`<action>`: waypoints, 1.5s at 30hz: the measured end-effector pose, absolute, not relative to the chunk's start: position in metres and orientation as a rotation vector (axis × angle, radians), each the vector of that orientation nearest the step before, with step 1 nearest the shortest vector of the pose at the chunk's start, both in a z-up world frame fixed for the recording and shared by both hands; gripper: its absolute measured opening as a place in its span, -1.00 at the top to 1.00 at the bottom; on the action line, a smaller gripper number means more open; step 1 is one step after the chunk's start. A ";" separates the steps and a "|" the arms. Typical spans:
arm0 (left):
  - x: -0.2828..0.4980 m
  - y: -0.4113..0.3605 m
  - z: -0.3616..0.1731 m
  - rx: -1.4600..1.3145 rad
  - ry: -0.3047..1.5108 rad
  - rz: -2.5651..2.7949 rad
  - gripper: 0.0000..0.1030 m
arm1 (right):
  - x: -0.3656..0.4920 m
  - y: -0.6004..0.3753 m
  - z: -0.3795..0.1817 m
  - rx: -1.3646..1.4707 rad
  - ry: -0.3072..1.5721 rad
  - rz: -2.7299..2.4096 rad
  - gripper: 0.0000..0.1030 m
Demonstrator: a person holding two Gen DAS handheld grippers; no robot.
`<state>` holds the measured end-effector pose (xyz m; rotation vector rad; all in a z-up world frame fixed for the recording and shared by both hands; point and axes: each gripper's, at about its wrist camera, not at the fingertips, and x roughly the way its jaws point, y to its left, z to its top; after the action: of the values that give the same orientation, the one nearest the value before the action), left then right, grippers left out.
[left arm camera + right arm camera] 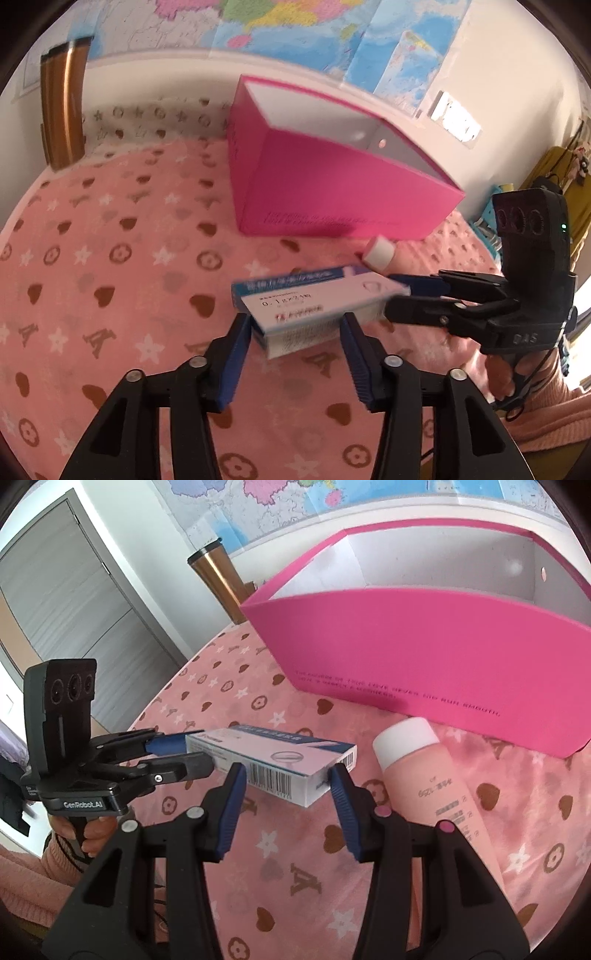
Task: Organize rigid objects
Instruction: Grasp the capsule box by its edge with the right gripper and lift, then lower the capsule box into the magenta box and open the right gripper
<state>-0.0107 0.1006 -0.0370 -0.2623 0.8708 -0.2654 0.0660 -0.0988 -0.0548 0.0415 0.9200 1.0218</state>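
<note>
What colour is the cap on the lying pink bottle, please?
White cap; right wrist view shows it best.

Wall map (295, 22), copper tumbler (218, 579)

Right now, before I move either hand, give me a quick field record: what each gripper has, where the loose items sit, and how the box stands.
left gripper: closed on one end of the medicine carton
right gripper: closed on the carton's other end
medicine carton: spans between both grippers, in front of the box, not in it
pink box: open-topped, standing on the blanket
pink bottle: lying on the blanket, white cap toward the box, untouched
copper tumbler: upright, beyond the box
</note>
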 end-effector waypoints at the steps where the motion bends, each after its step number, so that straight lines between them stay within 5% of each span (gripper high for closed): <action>1: -0.010 0.104 -0.041 -0.280 0.883 -0.267 0.01 | 0.066 -0.097 -0.059 0.040 0.930 1.025 0.03; 18: -0.010 0.108 -0.042 -0.330 0.880 -0.284 0.01 | 0.069 -0.089 -0.064 0.033 0.928 0.982 0.06; 45: 0.048 0.070 0.066 -0.132 0.635 -0.336 0.01 | 0.106 -0.140 0.033 0.086 0.682 0.948 0.06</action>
<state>0.0478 0.0703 0.0659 -0.1318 0.6346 -0.3357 0.1062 -0.1396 0.0334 0.0857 0.6824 0.9483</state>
